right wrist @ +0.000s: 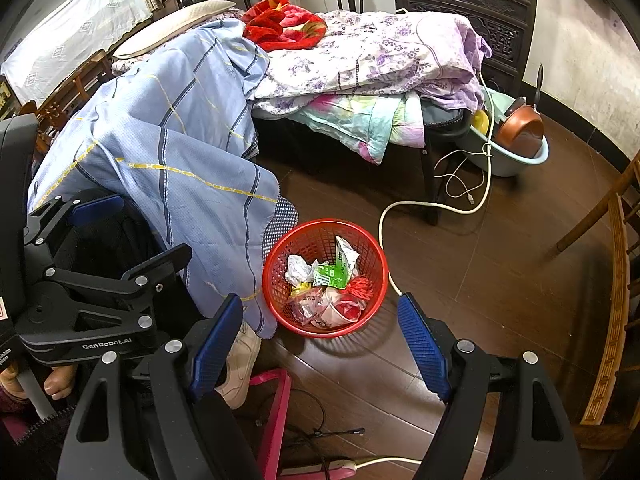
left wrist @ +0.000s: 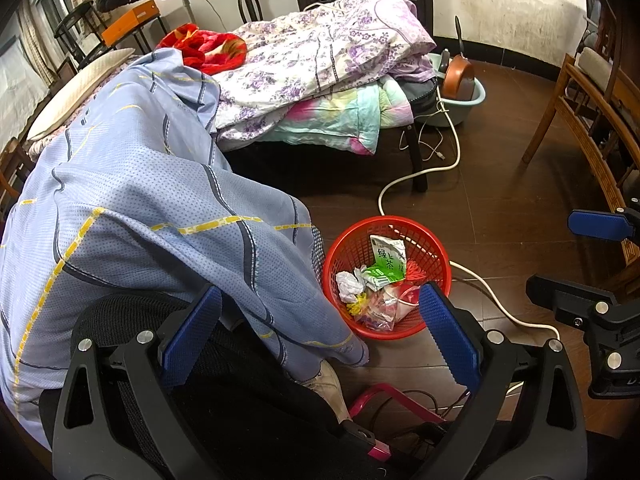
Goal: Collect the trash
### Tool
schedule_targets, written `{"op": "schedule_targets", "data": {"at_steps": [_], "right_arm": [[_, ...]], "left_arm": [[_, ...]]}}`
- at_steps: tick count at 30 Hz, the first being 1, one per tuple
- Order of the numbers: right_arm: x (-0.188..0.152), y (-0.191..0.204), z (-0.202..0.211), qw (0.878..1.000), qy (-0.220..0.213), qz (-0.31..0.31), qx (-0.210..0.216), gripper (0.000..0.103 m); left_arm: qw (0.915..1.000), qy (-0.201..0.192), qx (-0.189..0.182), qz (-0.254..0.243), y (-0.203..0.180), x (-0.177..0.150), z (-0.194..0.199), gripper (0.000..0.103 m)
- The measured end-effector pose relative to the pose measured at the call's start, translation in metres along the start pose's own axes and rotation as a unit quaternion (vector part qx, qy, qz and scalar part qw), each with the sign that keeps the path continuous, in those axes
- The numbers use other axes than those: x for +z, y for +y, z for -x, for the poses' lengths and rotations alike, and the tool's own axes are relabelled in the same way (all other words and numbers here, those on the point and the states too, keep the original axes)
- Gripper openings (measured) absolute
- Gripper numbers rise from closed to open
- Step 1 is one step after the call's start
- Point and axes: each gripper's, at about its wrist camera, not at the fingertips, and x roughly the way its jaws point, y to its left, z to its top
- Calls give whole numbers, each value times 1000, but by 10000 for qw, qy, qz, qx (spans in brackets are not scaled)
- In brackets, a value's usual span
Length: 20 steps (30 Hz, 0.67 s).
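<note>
While crumpled wrappers are filling the round red mesh basket, both grippers, left gripper and right gripper, are angling down; fingers released, seemingly empty.

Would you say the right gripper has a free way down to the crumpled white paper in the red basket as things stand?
Probably yes. The right gripper is open and empty, the red basket has no lid, and the crumpled white paper lies on top. The blue sheet hangs just beside the rim.

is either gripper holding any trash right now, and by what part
Nothing is held. The left gripper and right gripper both stand open with empty jaws above the red basket, where the trash already lies.
</note>
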Motion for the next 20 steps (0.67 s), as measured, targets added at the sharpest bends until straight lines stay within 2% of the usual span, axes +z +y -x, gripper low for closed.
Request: {"op": "schedule_targets", "data": {"at_steps": [20], "right_arm": [[1, 1, 0, 10000, -6, -1, 3, 78]], "left_arm": [[10000, 18, -13, 55, 2, -6, -2, 95]]}}
